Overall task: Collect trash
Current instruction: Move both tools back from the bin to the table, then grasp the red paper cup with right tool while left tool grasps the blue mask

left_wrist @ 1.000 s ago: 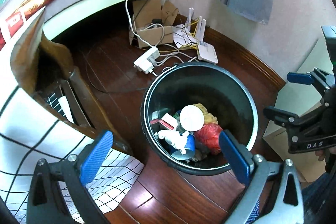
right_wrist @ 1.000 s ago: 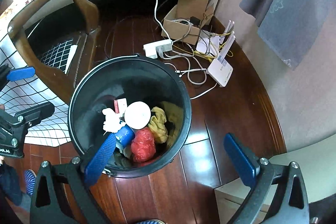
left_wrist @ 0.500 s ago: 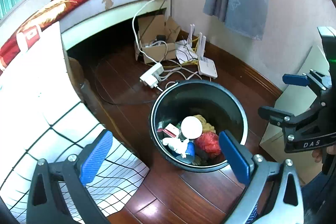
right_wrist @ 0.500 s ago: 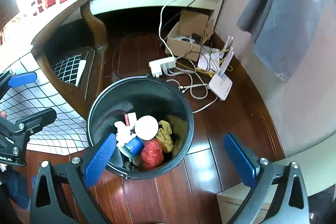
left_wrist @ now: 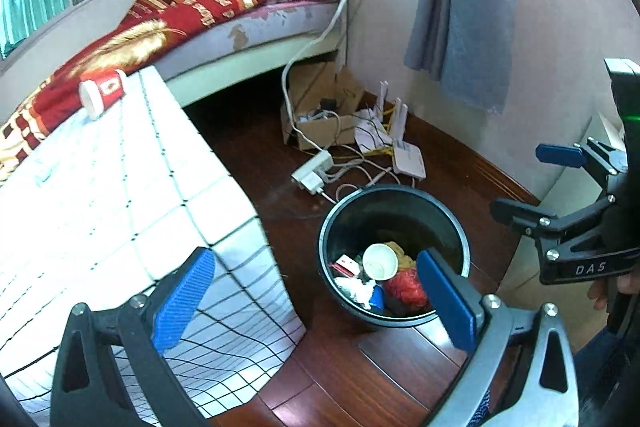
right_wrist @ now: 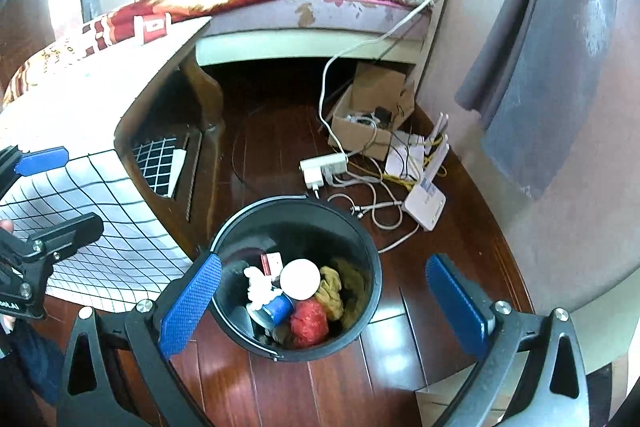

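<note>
My right gripper (left_wrist: 532, 183), stamped "DAS", and my left gripper (left_wrist: 316, 295) both hang released with blue pads spread wide, grasping nothing. The round black plastic bin (right_wrist: 362, 239) stands on the dark wooden floor (right_wrist: 260, 143), holding a white paper cup (right_wrist: 300, 279), a red crumpled bag (right_wrist: 310, 321) and a blue cap (right_wrist: 279, 308). A red-and-white paper cup (left_wrist: 102, 93) lies on its side on the white grid-patterned tablecloth (left_wrist: 100, 187), near the far edge. Beyond the bin, a white power strip (right_wrist: 324, 165), white router (right_wrist: 426, 201) and brown cardboard box (right_wrist: 368, 115) crowd the wall; open floor lies nearer me.
</note>
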Motion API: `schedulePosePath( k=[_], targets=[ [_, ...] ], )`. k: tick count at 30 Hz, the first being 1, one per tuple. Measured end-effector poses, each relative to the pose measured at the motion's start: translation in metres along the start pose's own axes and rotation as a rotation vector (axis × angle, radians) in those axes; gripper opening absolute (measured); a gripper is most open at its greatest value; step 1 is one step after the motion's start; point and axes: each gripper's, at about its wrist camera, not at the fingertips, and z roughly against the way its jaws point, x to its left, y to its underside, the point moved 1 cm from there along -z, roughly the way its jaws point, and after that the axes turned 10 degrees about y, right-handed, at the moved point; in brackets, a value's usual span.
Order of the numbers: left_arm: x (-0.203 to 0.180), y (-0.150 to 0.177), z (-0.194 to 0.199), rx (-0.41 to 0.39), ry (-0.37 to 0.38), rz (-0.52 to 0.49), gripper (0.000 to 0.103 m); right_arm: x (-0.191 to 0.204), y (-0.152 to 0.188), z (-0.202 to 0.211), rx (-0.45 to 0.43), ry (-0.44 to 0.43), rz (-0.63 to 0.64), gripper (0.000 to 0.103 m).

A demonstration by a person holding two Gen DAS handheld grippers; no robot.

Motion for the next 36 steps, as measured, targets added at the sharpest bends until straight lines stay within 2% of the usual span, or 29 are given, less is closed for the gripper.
schedulePosePath(
  k=[6,9,13,16,19,24,28,32,36],
  targets=[
    [0.027,-0.004,0.037,-0.062,-0.049,0.019,0.102,0.022,-0.02,0.021,-0.07,-0.039,0.023,0.103],
    [0.048,-0.005,0.051,-0.076,-0.076,0.051,0.102,0.043,-0.04,0.032,-0.142,-0.079,0.03,0.103],
    [0.096,-0.002,0.07,-0.096,-0.138,0.127,0.102,0.076,-0.064,0.03,-0.151,-0.122,0.048,0.103],
    [0.135,0.0,0.081,-0.105,-0.197,0.172,0.102,0.104,-0.091,0.029,-0.149,-0.113,0.068,0.103],
    [0.178,-0.004,0.088,-0.123,-0.259,0.223,0.102,0.128,-0.115,0.032,-0.171,-0.178,0.069,0.103],
    [0.234,-0.013,0.087,-0.155,-0.324,0.281,0.101,0.182,-0.164,0.024,-0.208,-0.24,0.131,0.103],
    [0.265,-0.013,0.081,-0.178,-0.358,0.318,0.101,0.228,-0.207,0.006,-0.224,-0.274,0.175,0.103],
    [0.294,-0.018,0.064,-0.17,-0.355,0.36,0.097,0.263,-0.239,-0.023,-0.206,-0.298,0.201,0.103],
    [0.328,-0.034,0.047,-0.177,-0.357,0.394,0.097,0.283,-0.265,-0.055,-0.173,-0.298,0.207,0.103]
  ],
)
